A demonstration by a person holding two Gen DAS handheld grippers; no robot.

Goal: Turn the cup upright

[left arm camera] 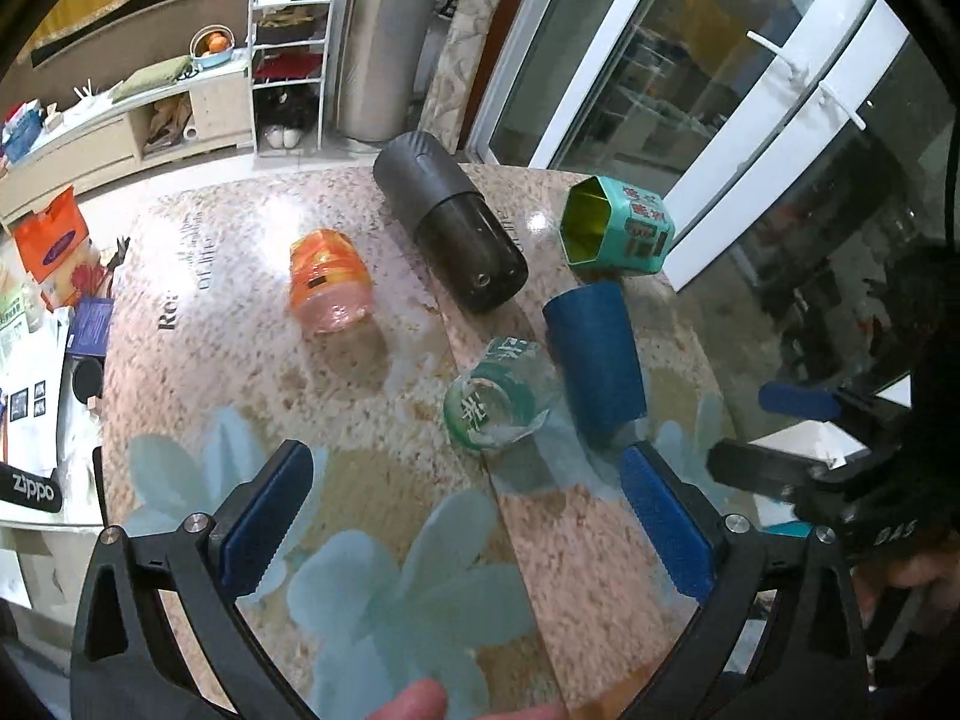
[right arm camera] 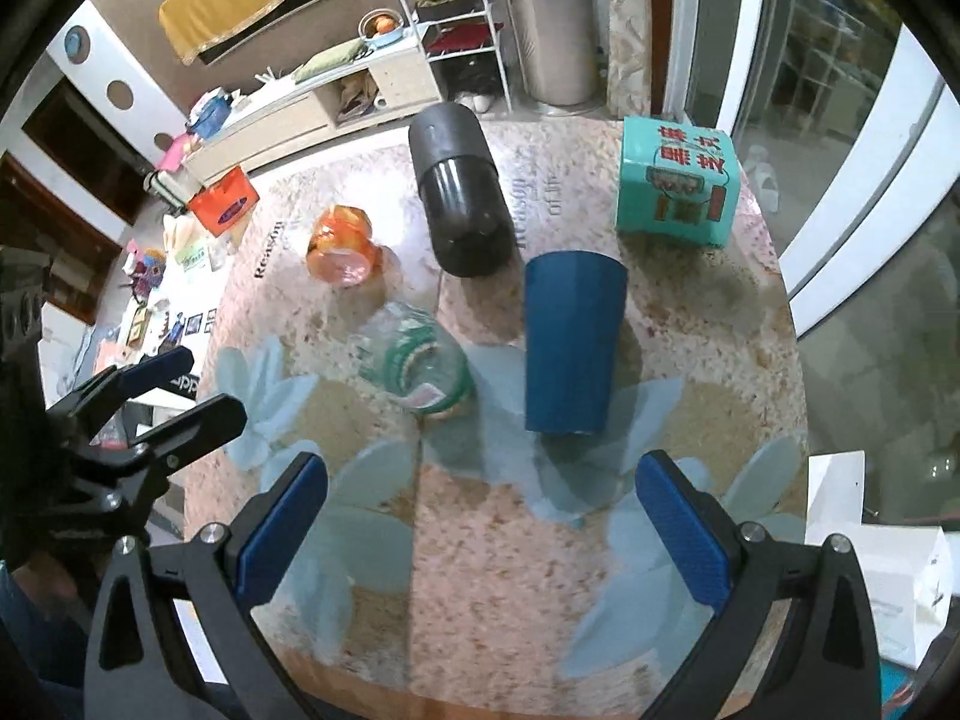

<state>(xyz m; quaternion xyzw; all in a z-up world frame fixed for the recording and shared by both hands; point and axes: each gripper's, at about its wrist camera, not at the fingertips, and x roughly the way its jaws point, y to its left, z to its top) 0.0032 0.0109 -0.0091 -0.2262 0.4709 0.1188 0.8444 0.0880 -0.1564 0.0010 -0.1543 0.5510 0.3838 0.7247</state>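
Note:
A blue cup (right arm camera: pixel 570 342) stands upside down on the round table, wide rim down; it also shows in the left wrist view (left arm camera: pixel 597 360). My right gripper (right arm camera: pixel 480 534) is open and empty, a short way in front of the cup. My left gripper (left arm camera: pixel 465 528) is open and empty, nearer a clear glass jar with a green label (left arm camera: pixel 495 396) that lies on its side. The right gripper also shows at the right of the left wrist view (left arm camera: pixel 774 429), and the left gripper at the left of the right wrist view (right arm camera: pixel 180 384).
An orange jar (right arm camera: pixel 342 246), a dark grey bottle (right arm camera: pixel 462 204) and a teal tin (right arm camera: pixel 675 183) lie on the patterned table (right arm camera: pixel 480 600) behind the cup. The table's edge curves close on the right. A white box (right arm camera: pixel 876 570) sits beyond it.

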